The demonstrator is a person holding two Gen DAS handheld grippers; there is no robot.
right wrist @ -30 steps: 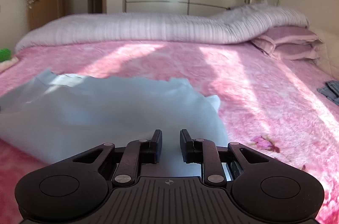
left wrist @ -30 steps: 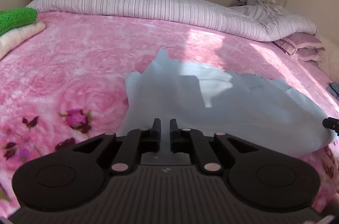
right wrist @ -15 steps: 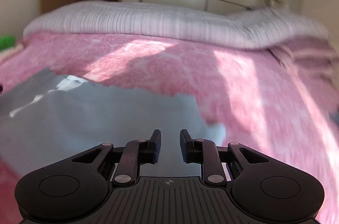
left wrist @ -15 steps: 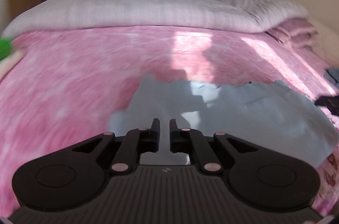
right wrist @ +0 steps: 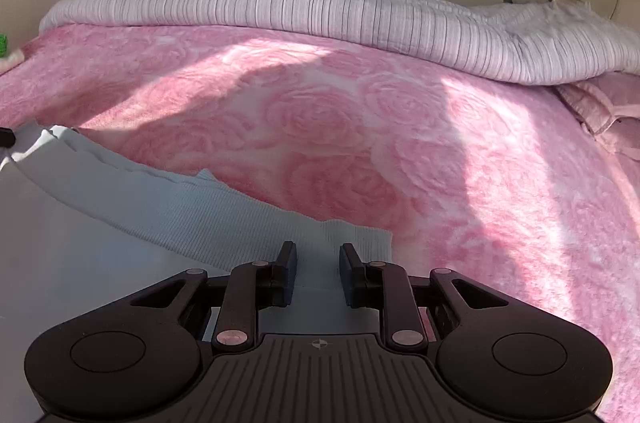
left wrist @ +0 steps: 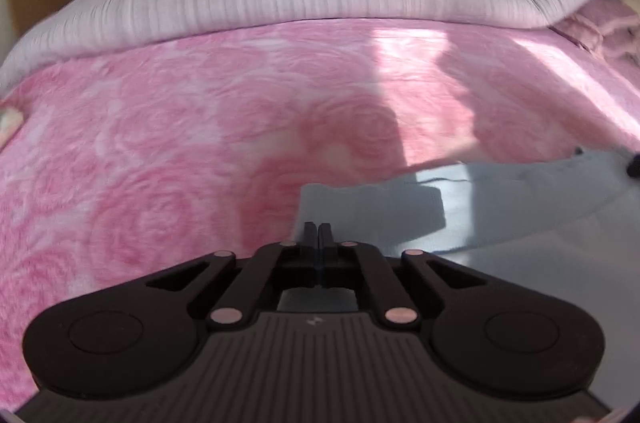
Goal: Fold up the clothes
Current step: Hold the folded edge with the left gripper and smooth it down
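Observation:
A light blue garment lies flat on the pink bed, its ribbed hem running across the right wrist view. My left gripper sits at the garment's far left corner with its jaws shut together, and the thin fabric seems pinched between them. My right gripper stands over the hem's right end, jaws a little apart, with cloth showing in the gap but no pad pressing on it. The near part of the garment is hidden under both gripper bodies.
A pink rose-patterned blanket covers the bed. A striped lilac quilt is rolled along the far side, with pink pillows at the right. A folded green and cream stack lies at the far left. Wardrobe and door stand behind.
Both grippers have travelled across the garment to its far edge. The left jaws have closed from a small gap to shut. The green stack has slid out of the left view.

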